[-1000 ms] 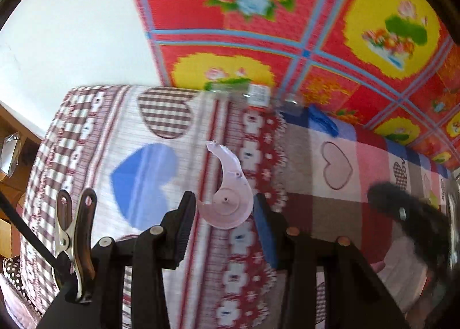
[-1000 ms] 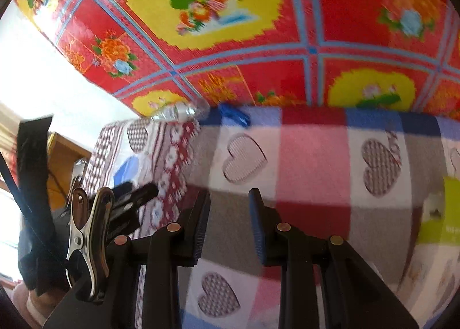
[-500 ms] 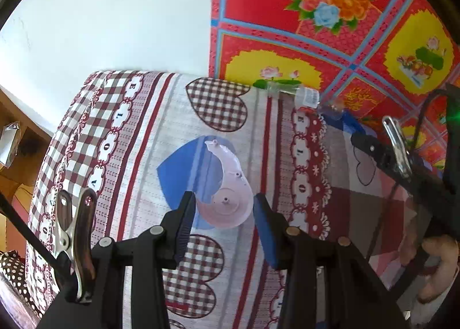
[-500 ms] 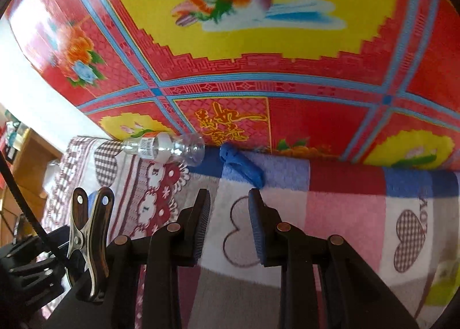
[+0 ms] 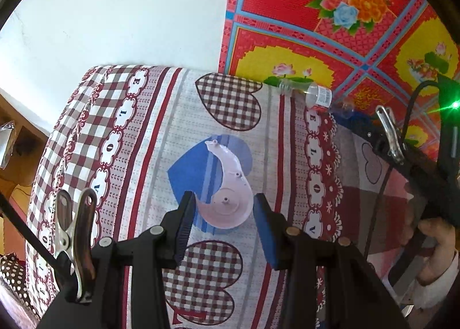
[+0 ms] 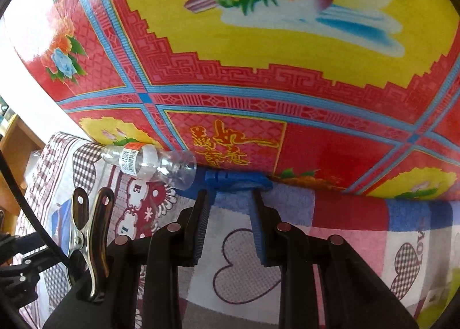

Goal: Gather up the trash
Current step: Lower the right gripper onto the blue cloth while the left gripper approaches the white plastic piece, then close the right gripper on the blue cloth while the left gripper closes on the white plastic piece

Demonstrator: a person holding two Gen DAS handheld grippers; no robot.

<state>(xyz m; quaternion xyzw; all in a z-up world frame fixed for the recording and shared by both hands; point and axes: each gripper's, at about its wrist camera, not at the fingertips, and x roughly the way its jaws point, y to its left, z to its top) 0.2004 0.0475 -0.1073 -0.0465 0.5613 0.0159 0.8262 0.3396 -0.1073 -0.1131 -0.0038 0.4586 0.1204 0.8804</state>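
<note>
Now your left gripper (image 5: 221, 208), jaws apart around the pink plastic piece (image 5: 227, 188) whose tail points away, has slid left across the bedspread (image 5: 143, 139)

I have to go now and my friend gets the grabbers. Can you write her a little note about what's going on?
Left gripper: open, jaws either side of the pink plastic piece, which lies on the bedspread; not pinched yet.
Right gripper: open and empty, pointing at the blue scrap lying where the bedspread meets the red flowered sheet.
The clear plastic bottle lies on its side just left of the scrap.
Done: nothing is held yet.
Left: grab the pink piece, the scrap and the bottle. No bin is in view.
</note>
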